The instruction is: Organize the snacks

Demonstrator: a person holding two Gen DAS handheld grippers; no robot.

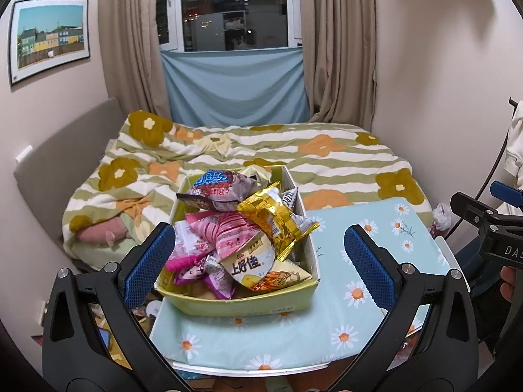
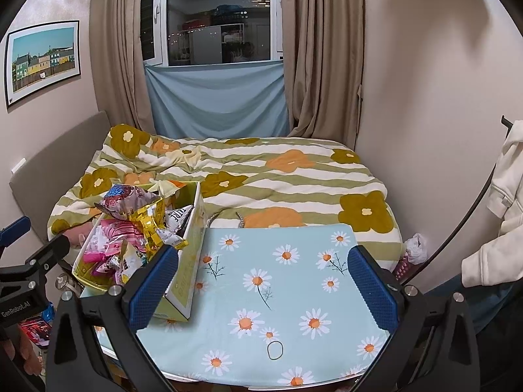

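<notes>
Desk [image 2: 294,294] with the daisy cloth sits against the foot of the bed [image 2: 261,170]; most of its top is bare. Yellow-green box [image 1: 261,303] stands at the desk's left edge, running from the near-left part back toward the far-left corner, and it is heaped with snack packets [image 1: 228,228]: pink ones low and near, a gold one [image 1: 278,215] on top at the right wall, a purple-white one [image 1: 219,189] at the far end. All packets I can see are in the box; none lie loose on the cloth, only a small rubber-band ring [image 2: 275,349] near the front edge. So this fits either a full box waiting to be sorted out or snacks already gathered in; can't say which. Pile is jumbled, not lined up. My left fingers [image 1: 261,261] are spread wide, holding nothing, framing the box's near end. My right fingers [image 2: 261,284] are spread wide too, empty, over bare cloth right of the box.
</notes>
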